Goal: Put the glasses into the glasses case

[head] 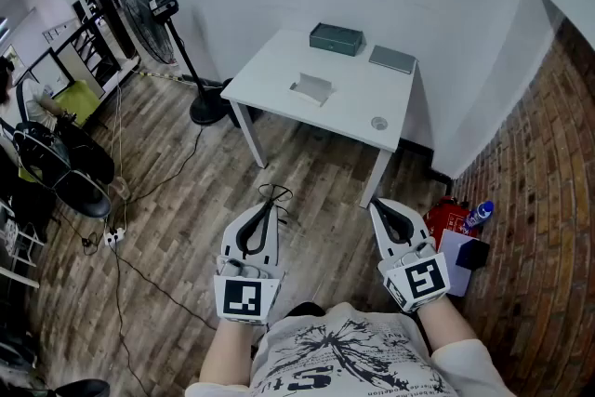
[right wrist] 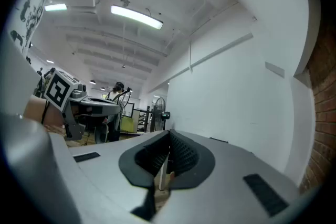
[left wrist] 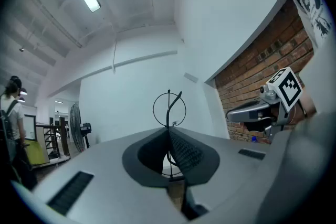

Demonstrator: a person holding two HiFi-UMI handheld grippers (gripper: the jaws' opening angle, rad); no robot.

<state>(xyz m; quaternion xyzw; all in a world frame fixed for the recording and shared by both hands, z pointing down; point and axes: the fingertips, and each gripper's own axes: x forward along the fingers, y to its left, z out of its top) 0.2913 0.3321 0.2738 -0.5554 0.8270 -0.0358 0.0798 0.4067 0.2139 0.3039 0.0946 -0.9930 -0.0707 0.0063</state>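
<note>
Thin black wire-framed glasses [head: 274, 196] stick out from the tips of my left gripper [head: 269, 211], which is shut on them; one round lens [left wrist: 169, 108] stands up just past the jaws of the left gripper [left wrist: 169, 131]. My right gripper [head: 380, 206] is held beside it, shut with nothing between its pads, as seen in the right gripper view [right wrist: 168, 140]. Both hang level over the wooden floor, short of the white table [head: 279, 70]. A grey-green glasses case [head: 336, 39] lies closed at the table's far edge.
The table also holds a flat grey object [head: 391, 59], a white folded piece [head: 311, 88] and a small round item [head: 378, 123]. A standing fan [head: 149, 5] and floor cables are at the left. A red object [head: 446, 219] and a bottle [head: 479, 214] lie by the brick wall.
</note>
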